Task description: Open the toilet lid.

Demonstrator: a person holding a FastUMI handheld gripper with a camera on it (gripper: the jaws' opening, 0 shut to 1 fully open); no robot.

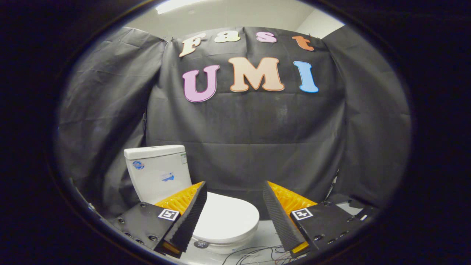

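A white toilet stands against the black cloth wall, its tank [156, 171] upright behind the bowl. The white lid [226, 217] lies flat and closed over the bowl. My gripper [233, 187] is open, and its fingers are held apart above and in front of the lid. The left finger [191, 213] covers the lid's left side and the foot of the tank. The right finger [278, 217] hangs just right of the lid. Nothing is between the fingers, and neither touches the toilet.
Loose thin wires [257, 254] lie on the pale floor in front of the bowl. A small dark round object [201, 243] sits at the bowl's front left. Black cloth encloses the booth at the back and on both sides.
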